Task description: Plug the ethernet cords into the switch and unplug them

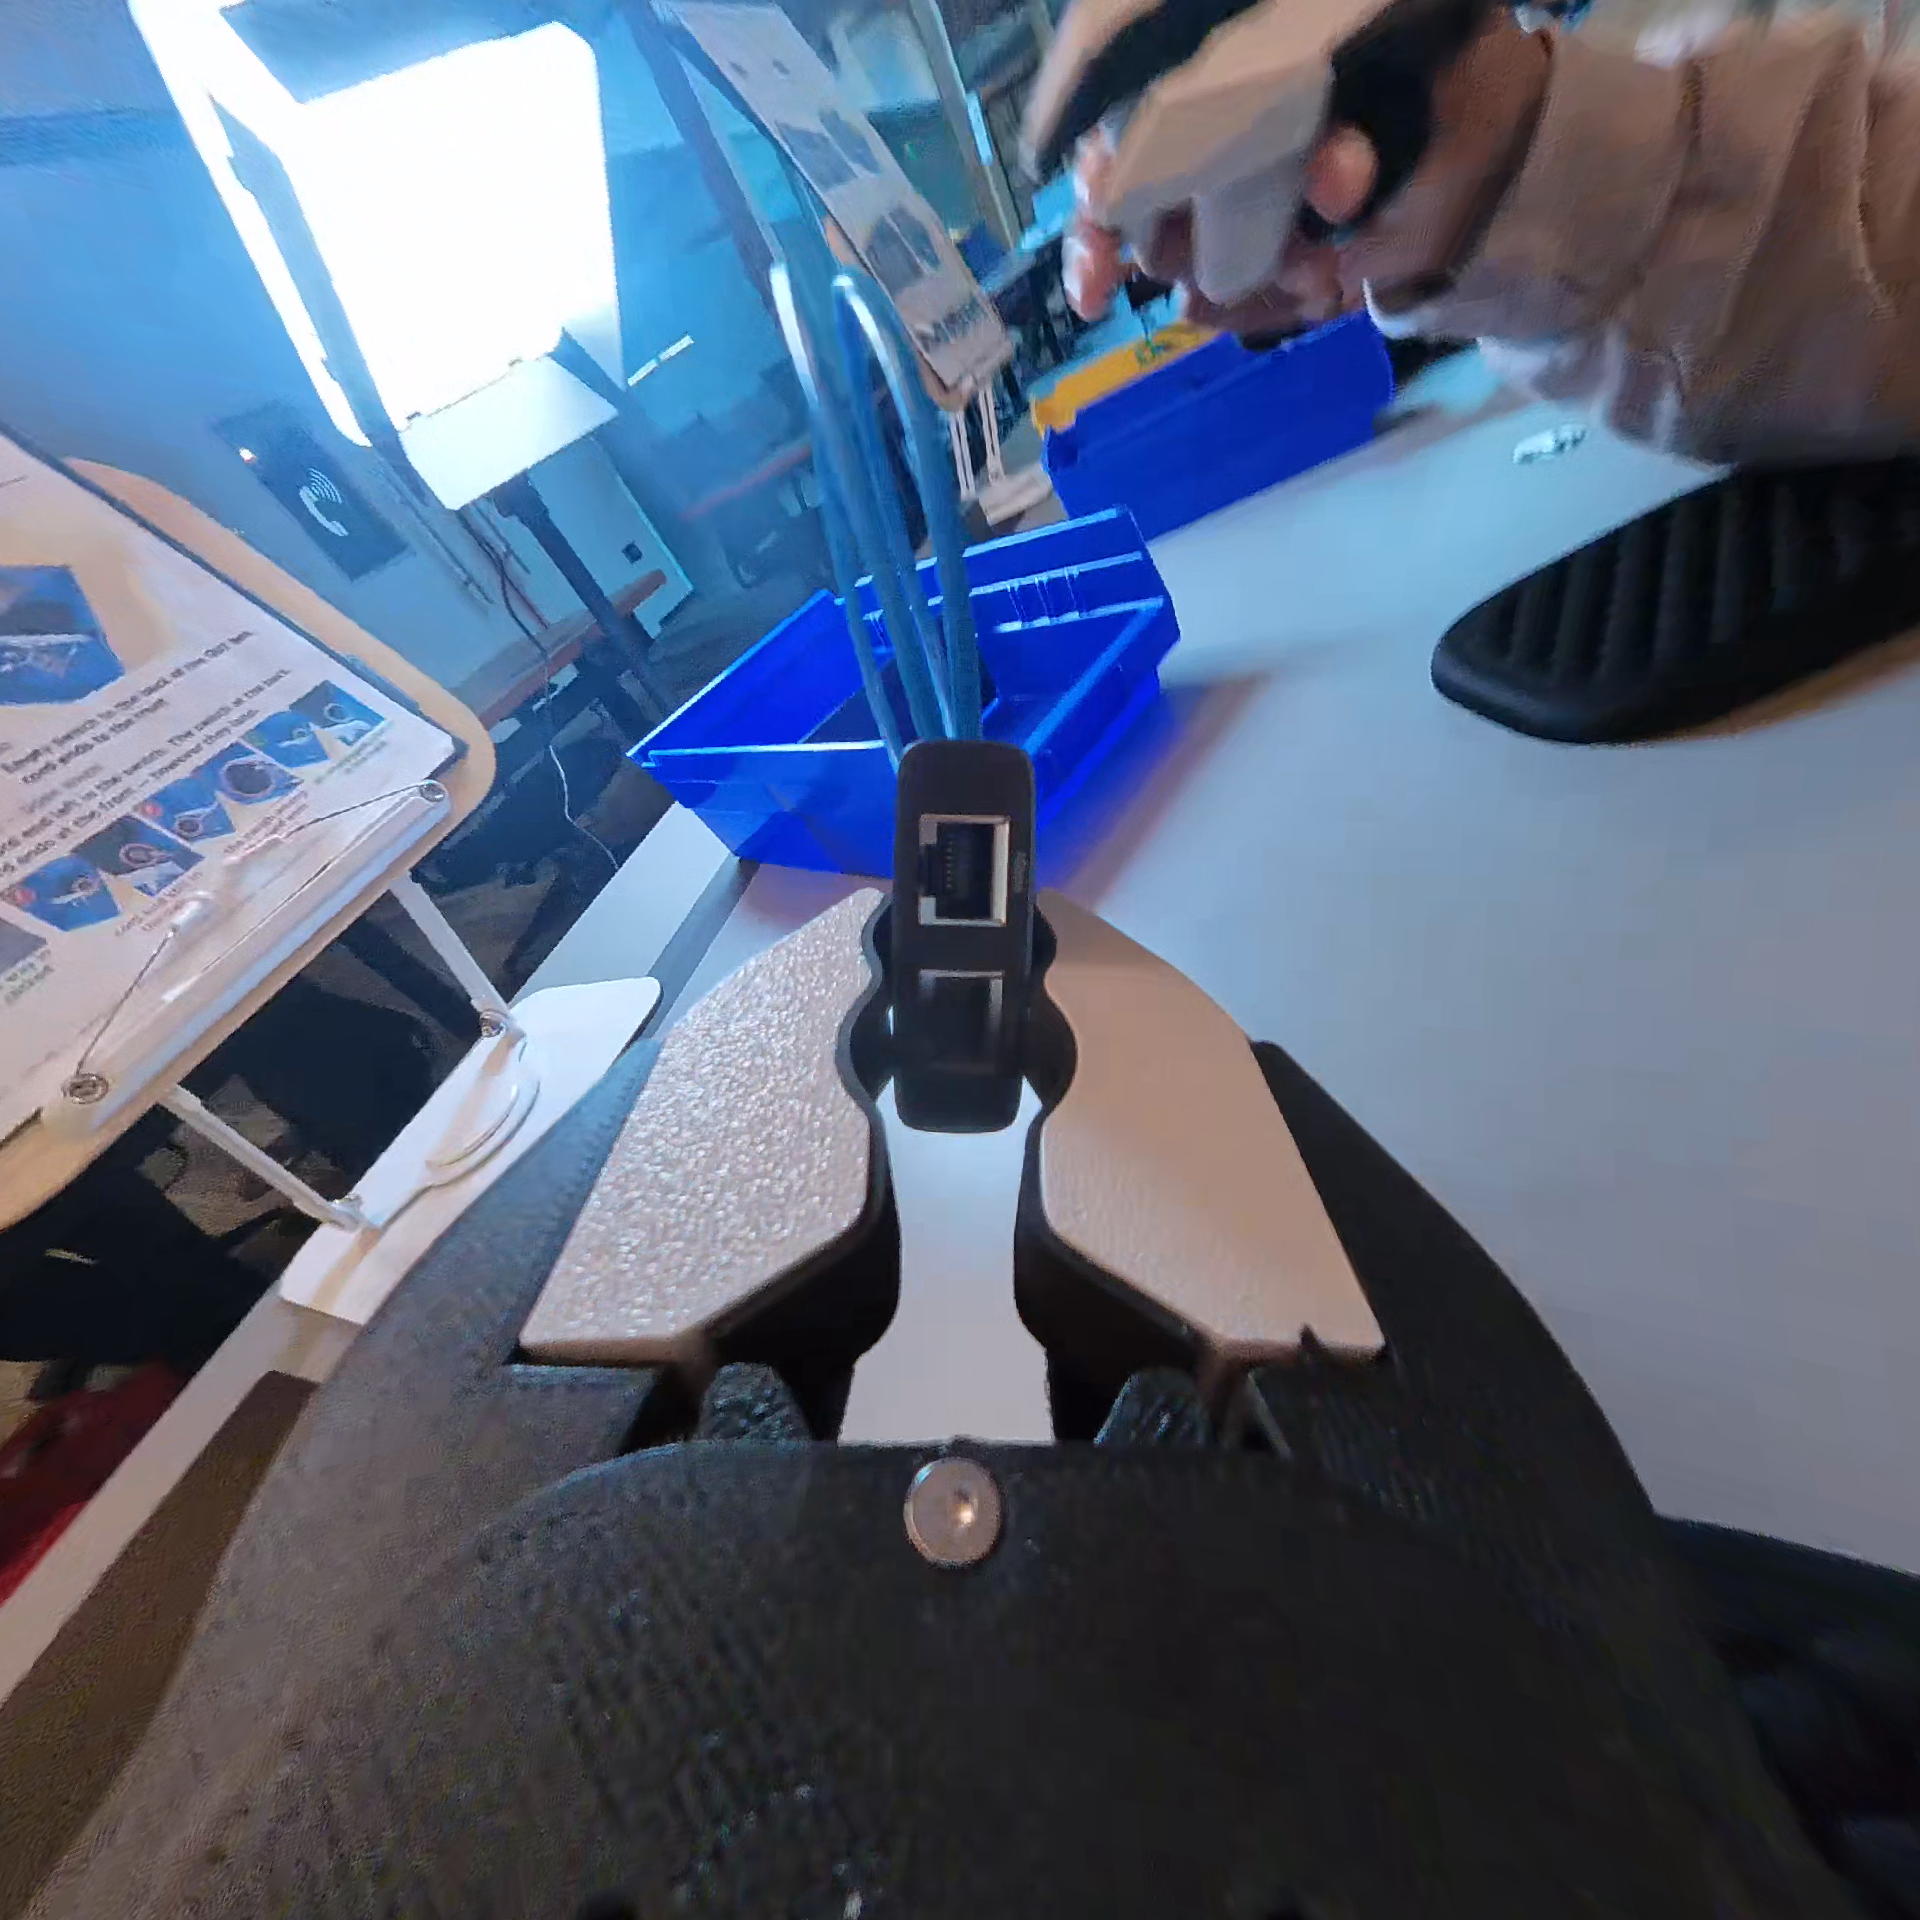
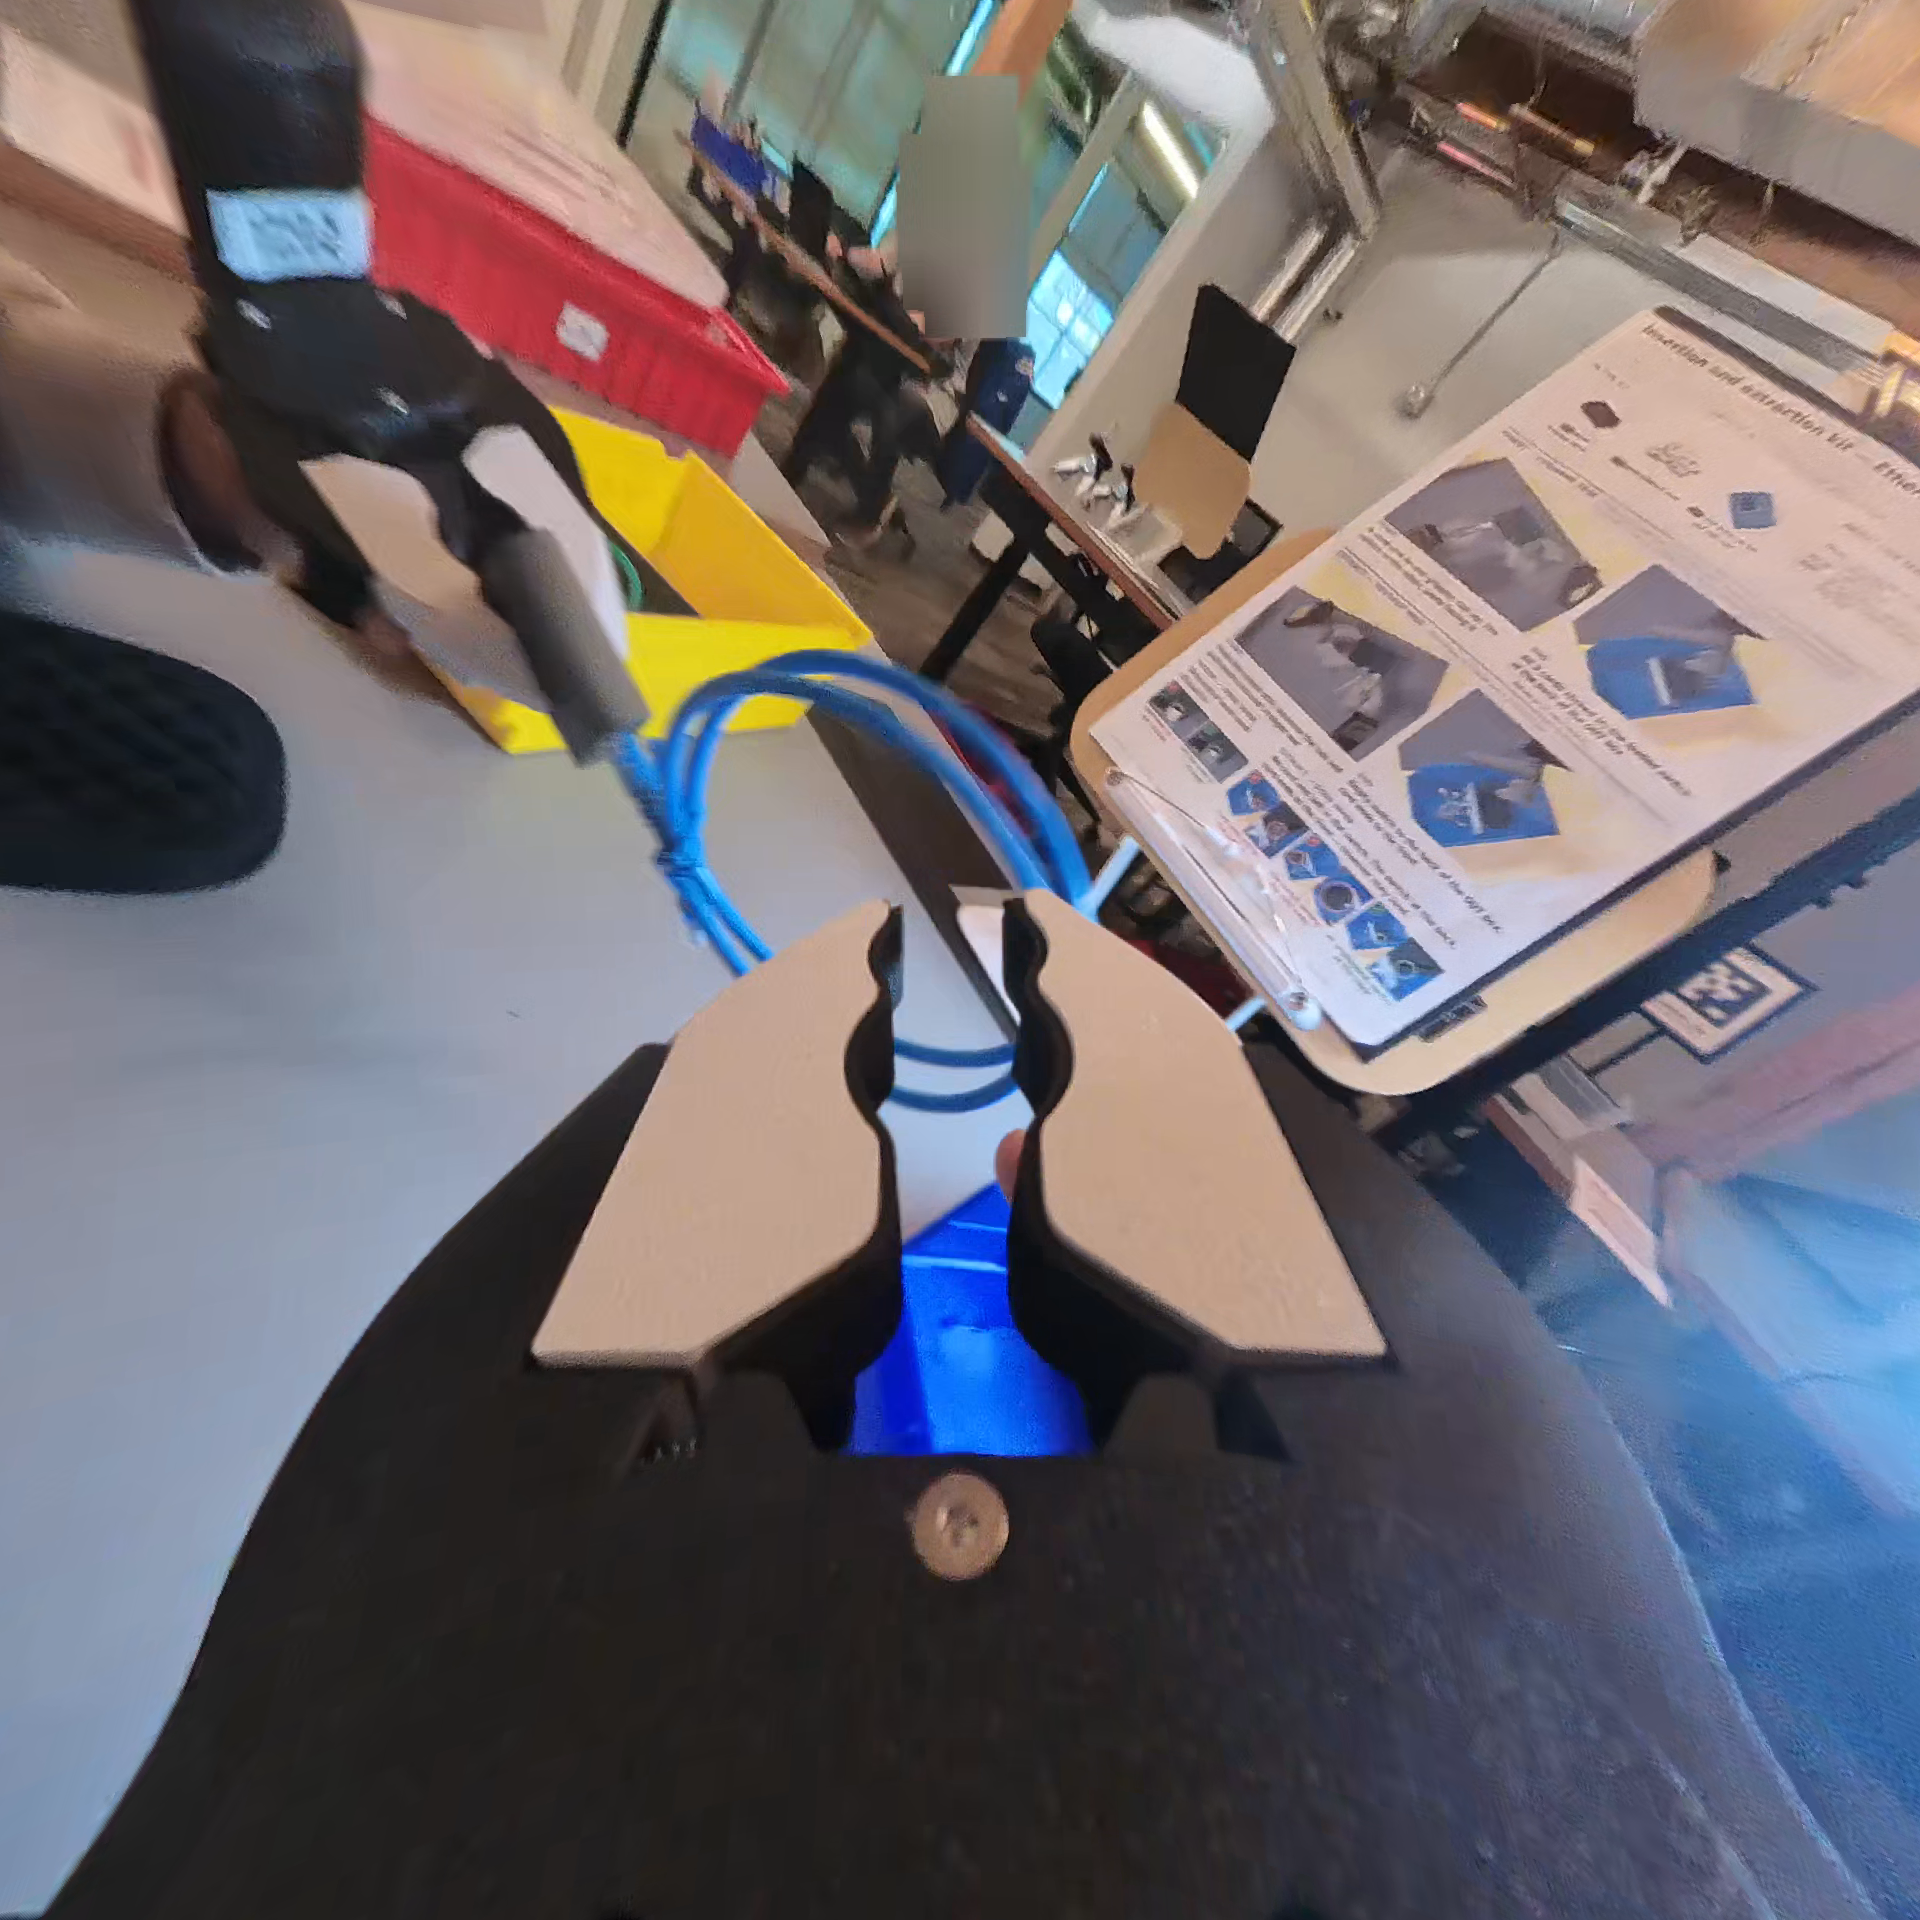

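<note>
My left gripper [image 1: 961,997] is shut on a small black switch [image 1: 964,810] and holds it upright above the grey table; an empty port faces the camera, with a second port below it between the fingers. Blue ethernet cords [image 1: 883,582] rise from its far end and loop back. In the right wrist view the left gripper [image 2: 488,582] shows at upper left with the switch [image 2: 571,644], and the blue cords [image 2: 727,707] hang from its lower end. My right gripper [image 2: 954,935] is slightly open and empty; cord loops pass beneath its fingers.
A blue bin [image 1: 1081,623] stands just behind the switch, another [image 1: 1226,416] farther back. A yellow bin [image 2: 748,582] and a red bin [image 2: 540,249] stand beyond. An instruction sheet on a stand [image 2: 1507,727] is off the table edge. A black ribbed object [image 1: 1683,613] lies on the table. The tips of one gripper are about 20 cm away from the tips of the other.
</note>
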The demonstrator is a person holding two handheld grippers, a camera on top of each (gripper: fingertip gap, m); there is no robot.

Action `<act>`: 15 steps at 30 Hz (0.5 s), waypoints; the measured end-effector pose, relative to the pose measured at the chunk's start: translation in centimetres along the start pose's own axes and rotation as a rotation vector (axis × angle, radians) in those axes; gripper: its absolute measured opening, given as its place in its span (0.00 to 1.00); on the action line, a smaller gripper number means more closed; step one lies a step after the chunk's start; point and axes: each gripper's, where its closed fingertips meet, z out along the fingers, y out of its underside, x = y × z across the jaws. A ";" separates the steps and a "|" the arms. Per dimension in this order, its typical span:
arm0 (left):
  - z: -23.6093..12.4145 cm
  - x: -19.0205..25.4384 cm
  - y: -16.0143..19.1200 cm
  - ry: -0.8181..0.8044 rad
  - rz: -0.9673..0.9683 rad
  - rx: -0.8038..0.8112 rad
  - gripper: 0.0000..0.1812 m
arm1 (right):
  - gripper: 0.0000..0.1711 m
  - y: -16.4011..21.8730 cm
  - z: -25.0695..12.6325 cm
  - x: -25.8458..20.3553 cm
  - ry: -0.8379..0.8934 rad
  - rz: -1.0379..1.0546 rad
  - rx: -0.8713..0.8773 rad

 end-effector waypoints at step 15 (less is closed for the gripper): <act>1.1 3.8 -2.5 0.139 0.076 0.203 0.12 | 0.23 4.1 8.4 -10.1 -0.186 -0.197 -0.217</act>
